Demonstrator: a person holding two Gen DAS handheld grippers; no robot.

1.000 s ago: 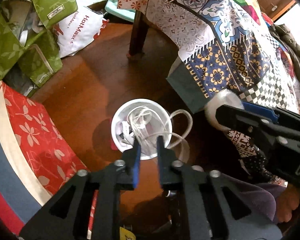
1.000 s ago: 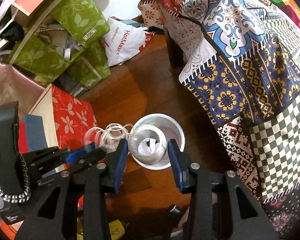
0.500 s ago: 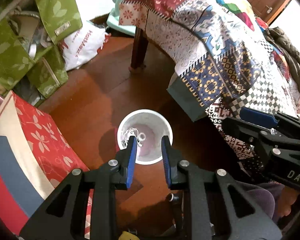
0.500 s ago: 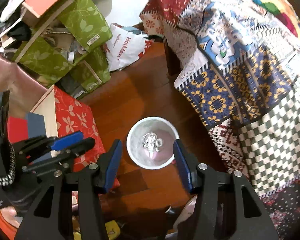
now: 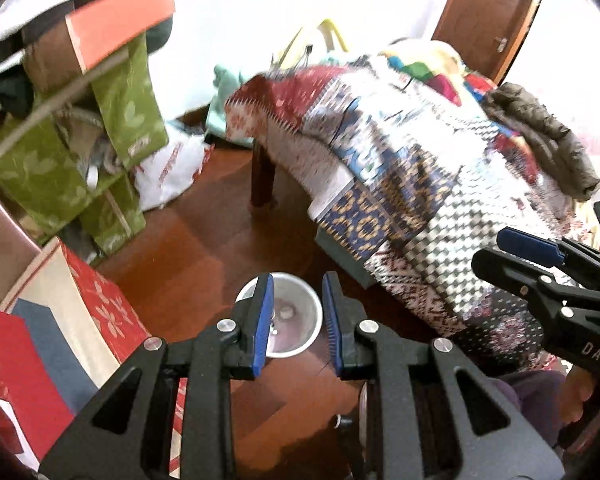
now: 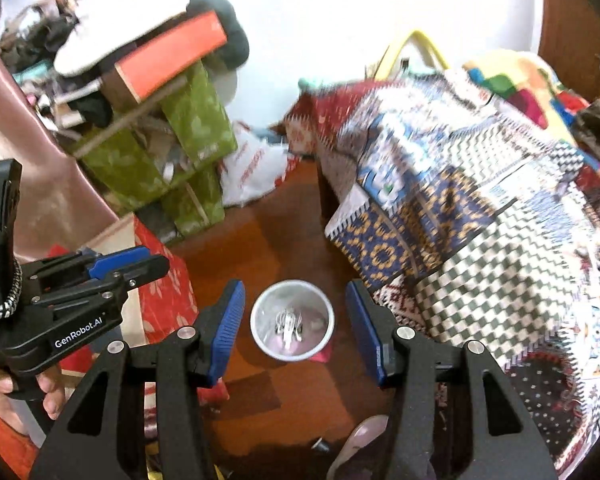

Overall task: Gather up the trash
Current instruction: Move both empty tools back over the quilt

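Note:
A white round bin (image 5: 296, 320) stands on the wooden floor, far below both grippers. A tangle of white cord (image 6: 288, 326) and other small scraps lie inside the bin (image 6: 260, 336). My left gripper (image 5: 297, 292) hangs high over it, open by a narrow gap with nothing between its blue pads. My right gripper (image 6: 296, 292) is open wider and also empty. In the left wrist view the right gripper (image 5: 540, 256) comes in from the right edge. The left gripper (image 6: 132, 260) shows at the left of the right wrist view, held by a hand (image 6: 48, 396).
A bed under a patchwork quilt (image 5: 420, 168) fills the right side, its leg (image 5: 262, 184) near the bin. Green bags (image 5: 60, 168), a white plastic bag (image 5: 172, 172) and a red floral box (image 5: 100, 304) crowd the left. A wooden door (image 5: 488, 12) stands behind.
The left gripper let go of the white cord and the right let go of a clear ring; both dropped into the bin. Both grippers then rose, and the bin looks smaller.

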